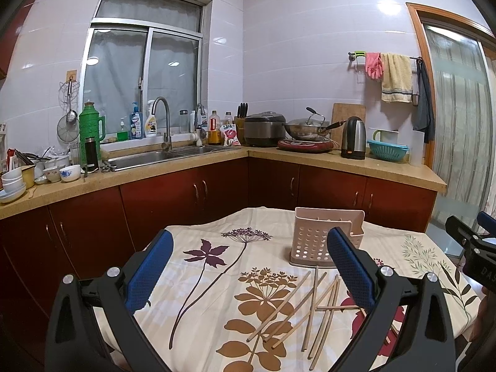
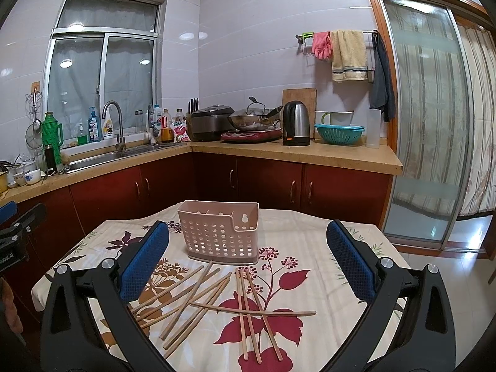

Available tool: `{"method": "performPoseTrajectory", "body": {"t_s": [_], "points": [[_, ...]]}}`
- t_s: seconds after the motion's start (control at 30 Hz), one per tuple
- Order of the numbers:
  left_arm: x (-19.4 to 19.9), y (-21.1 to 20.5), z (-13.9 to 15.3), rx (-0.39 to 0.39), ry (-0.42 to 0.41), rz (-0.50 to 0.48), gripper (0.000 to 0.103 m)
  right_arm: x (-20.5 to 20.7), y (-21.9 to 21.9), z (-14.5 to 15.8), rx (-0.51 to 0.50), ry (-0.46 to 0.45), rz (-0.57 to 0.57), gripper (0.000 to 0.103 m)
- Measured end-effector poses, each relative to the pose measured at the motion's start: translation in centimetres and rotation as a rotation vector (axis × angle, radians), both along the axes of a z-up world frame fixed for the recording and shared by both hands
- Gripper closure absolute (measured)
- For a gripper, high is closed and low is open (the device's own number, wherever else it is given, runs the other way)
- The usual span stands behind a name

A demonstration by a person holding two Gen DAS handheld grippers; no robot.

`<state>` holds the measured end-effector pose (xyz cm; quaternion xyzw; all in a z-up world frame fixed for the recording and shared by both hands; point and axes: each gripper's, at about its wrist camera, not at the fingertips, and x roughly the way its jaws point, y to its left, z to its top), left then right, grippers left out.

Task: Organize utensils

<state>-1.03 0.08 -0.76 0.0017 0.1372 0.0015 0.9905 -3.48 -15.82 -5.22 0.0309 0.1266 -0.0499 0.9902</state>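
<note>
Notably, both the left gripper [image 1: 250, 262] and right gripper [image 2: 248, 254] were held wide open and empty above crossed chopsticks [image 2: 217, 303], holder [image 2: 218, 232] just beyond; overlapping sticks were judged likely to be dragged along.

The table [image 2: 310, 241] is bare cloth on its right half, so there is open room there. In the middle, loose chopsticks [image 2: 217, 303] lie scattered and crossed, just in front of the pink holder [image 2: 217, 232], which stands upright near the far edge. The holder's open top is unobstructed from above.
</note>
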Motion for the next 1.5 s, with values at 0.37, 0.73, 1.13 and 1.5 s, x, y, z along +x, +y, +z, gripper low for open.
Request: {"method": "performPoseTrajectory", "body": {"t_s": [0.37,0.73,1.13,1.5], "points": [[0.0,0.4,0.0,-0.002,0.005,0.000,0.006,-0.1,0.1,-0.1,0.000,0.003,0.000,0.004],[0.4,-0.3,-0.3,0.001,0.003,0.003,0.006,0.0,0.1,-0.1,0.002,0.003,0.000,0.004],[0.5,-0.4,-0.4,0.001,0.005,0.003,0.006,0.0,0.4,-0.6,0.002,0.008,0.003,0.004],[1.1,-0.6,-2.2,0.010,0.019,-0.001,0.006,1.0,0.6,-1.9,0.005,0.028,0.007,0.004]]}}
